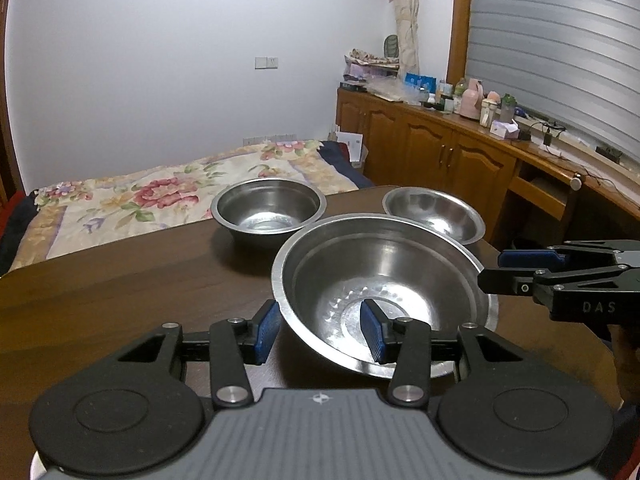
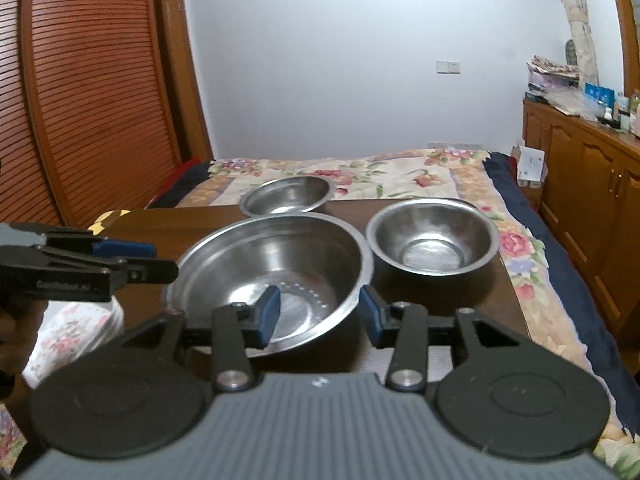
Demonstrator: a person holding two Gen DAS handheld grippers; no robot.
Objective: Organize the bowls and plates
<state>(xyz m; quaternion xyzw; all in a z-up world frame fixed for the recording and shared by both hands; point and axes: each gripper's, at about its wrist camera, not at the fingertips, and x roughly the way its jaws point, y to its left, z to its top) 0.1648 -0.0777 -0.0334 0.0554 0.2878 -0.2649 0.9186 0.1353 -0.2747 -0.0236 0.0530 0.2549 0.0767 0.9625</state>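
Note:
A large steel bowl (image 1: 384, 292) (image 2: 272, 276) sits on the dark wooden table (image 1: 120, 280) (image 2: 460, 300). My left gripper (image 1: 319, 330) is open and straddles the bowl's near rim, one blue pad outside and one inside, neither pressing. On the opposite side my right gripper (image 2: 320, 314) is open across the rim the same way. Each gripper shows side-on in the other's view: the right gripper (image 1: 492, 270), the left gripper (image 2: 165, 260). Behind the large bowl stand a deep steel bowl (image 1: 268, 212) (image 2: 432, 240) and a shallow steel bowl (image 1: 434, 216) (image 2: 286, 196).
A bed with a floral cover (image 1: 152, 196) (image 2: 400, 176) lies just past the table's far edge. A wooden cabinet (image 1: 440, 148) with cluttered bottles runs along the right wall. A louvred wardrobe door (image 2: 80, 100) stands left. A floral sleeve (image 2: 76, 328) shows behind the left gripper.

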